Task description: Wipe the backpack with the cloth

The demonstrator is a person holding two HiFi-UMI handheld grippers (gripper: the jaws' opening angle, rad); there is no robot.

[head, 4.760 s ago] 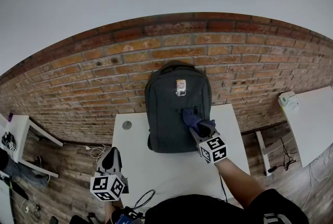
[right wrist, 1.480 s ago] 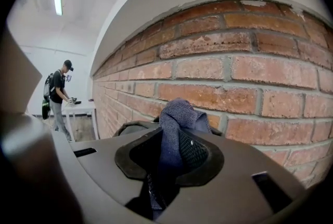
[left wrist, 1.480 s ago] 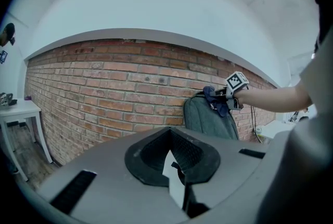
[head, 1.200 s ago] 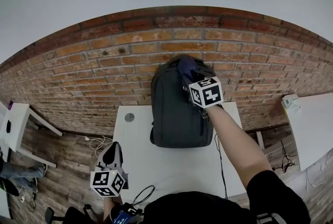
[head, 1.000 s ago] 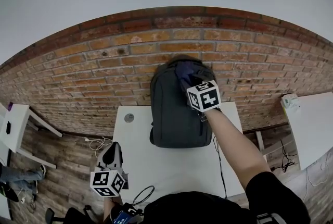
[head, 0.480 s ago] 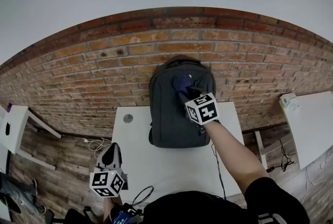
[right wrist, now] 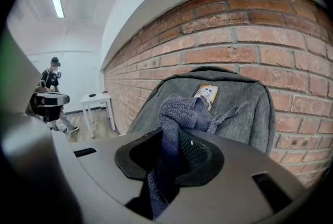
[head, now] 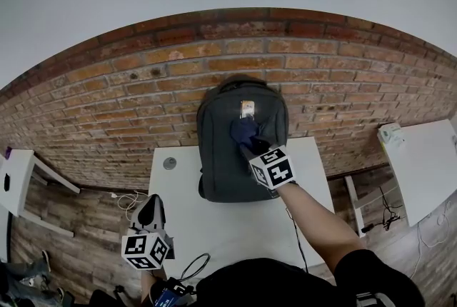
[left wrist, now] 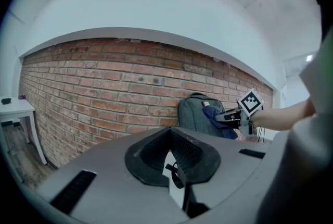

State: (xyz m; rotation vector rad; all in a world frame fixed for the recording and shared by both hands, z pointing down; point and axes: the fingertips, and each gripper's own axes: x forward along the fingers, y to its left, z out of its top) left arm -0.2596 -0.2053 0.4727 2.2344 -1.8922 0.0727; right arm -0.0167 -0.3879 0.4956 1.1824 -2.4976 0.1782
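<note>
1. Two hand-held grippers are in the picture, only one of them at the bag: the right hand-held gripper (head: 251,146) pinches a dark blue cloth (head: 244,131) between its jaws and holds it against the front of a grey backpack (head: 218,152).
2. From the right gripper view, the cloth (right wrist: 179,111) bunches up out of the jaws and trails down between them, its top fold touching the backpack (right wrist: 244,113) just below a small picture card (right wrist: 206,94) fixed high on the front panel.
3. Standing upright at the back edge of a white worktop (head: 235,227), the backpack leans against a red brick wall (head: 143,98).
4. At the near left edge of the worktop, well apart from the bag, the left hand-held gripper (head: 151,207) has its jaws pressed together with nothing between them; its own view looks across the worktop toward the backpack (left wrist: 191,113) and the cloth (left wrist: 212,113).
5. A small grey disc (head: 169,163) lies on the worktop just left of the backpack, and a dark cable (head: 196,270) loops at the near edge beside the person.
6. A second white table (head: 421,163) stands to the right.
</note>
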